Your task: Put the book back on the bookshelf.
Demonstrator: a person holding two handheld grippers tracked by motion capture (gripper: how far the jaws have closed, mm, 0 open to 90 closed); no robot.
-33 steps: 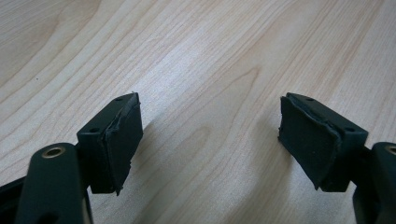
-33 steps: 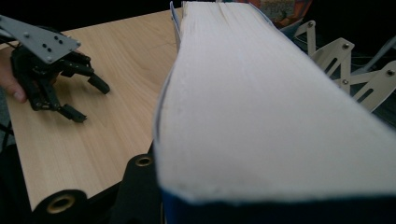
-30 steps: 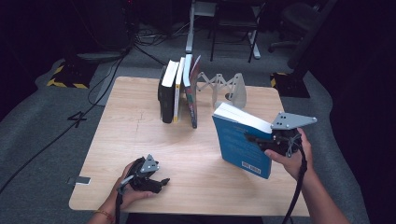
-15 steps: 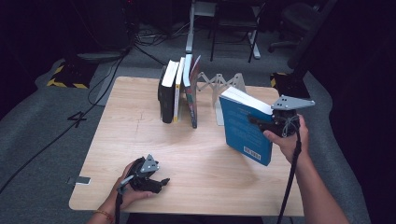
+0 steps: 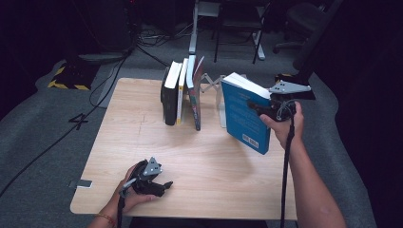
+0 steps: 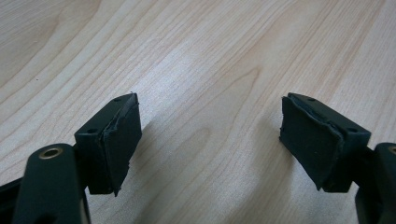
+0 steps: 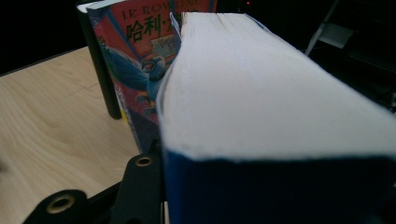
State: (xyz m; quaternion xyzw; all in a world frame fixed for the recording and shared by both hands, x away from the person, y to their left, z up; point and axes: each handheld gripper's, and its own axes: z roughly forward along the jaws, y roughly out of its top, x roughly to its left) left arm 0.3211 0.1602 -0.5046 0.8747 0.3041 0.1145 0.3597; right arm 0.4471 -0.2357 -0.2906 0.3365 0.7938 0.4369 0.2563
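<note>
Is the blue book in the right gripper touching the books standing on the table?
Apart. The high view shows bare table and a white bookend between the blue book and the standing books, with the right gripper clamped on it.

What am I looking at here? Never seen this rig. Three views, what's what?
No robot: a person holds a hand-held two-jaw gripper in each hand. The high view looks down on the wooden table. The other two views come from cameras riding on each gripper.

The left gripper rests low at the table's near edge, jaws open with nothing between them.

The right gripper is shut on a thick blue book, held tilted off the table beside a row of upright books. Its own view shows the blue book's white page edge.
</note>
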